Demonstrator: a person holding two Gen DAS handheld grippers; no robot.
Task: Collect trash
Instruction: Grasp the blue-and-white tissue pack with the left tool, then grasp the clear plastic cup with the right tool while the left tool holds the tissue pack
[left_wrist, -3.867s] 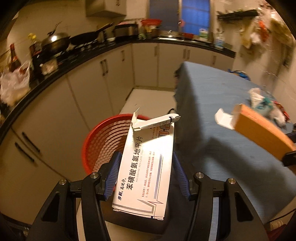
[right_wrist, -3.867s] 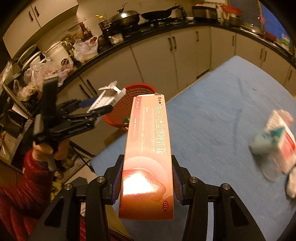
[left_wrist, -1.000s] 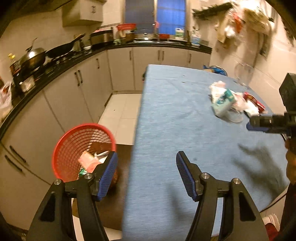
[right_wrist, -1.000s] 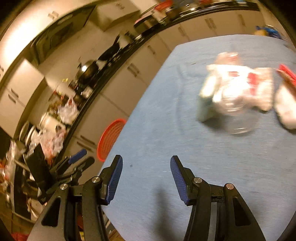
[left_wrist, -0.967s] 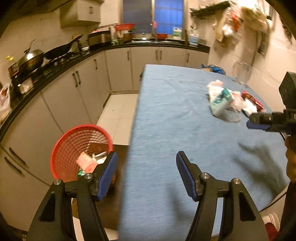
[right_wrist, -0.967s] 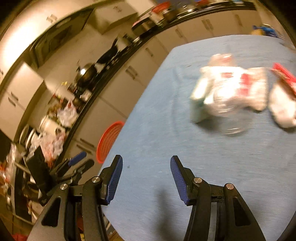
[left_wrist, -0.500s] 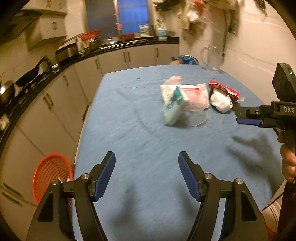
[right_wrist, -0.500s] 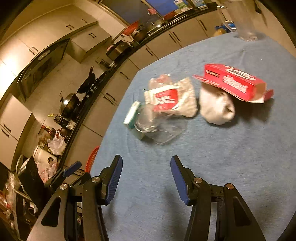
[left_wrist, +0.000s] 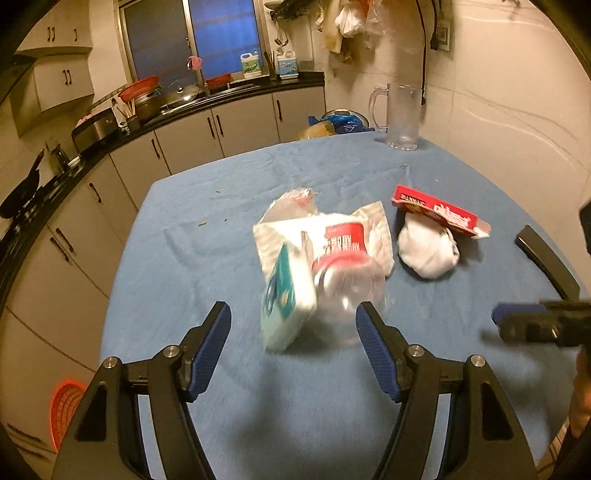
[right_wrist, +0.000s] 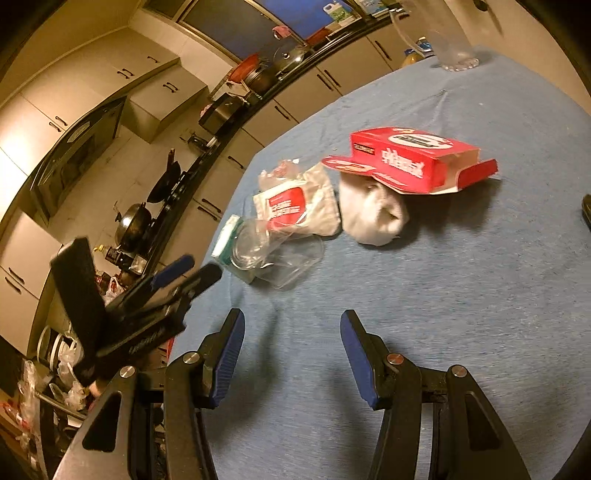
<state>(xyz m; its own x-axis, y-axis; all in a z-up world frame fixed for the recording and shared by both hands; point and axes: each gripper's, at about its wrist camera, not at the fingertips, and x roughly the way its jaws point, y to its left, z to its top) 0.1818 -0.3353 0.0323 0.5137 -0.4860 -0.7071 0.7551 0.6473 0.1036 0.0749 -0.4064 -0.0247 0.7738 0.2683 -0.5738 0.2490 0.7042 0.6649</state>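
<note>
Trash lies in a loose cluster at the middle of both frames, on the blue tablecloth (left_wrist: 184, 229), and both tools face it with nothing held. The left gripper (left_wrist: 293, 332) has its jaws spread wide, framing the near end of the clear plastic container (left_wrist: 347, 291) and the teal-and-white packet (left_wrist: 284, 291) leaning against it; that line-up suggests these are its next pick. The right gripper (right_wrist: 291, 339) is likewise spread and empty, low in its frame over bare cloth, well short of the pile. Beyond the container lies a white pouch with a red label (right_wrist: 295, 205). Right of it a crumpled white wad (right_wrist: 373, 212) props up the red carton (right_wrist: 410, 158), so the carton sits tilted. The red basket (left_wrist: 68, 410), lower left of the left view, stands on the floor off the table's edge.
</note>
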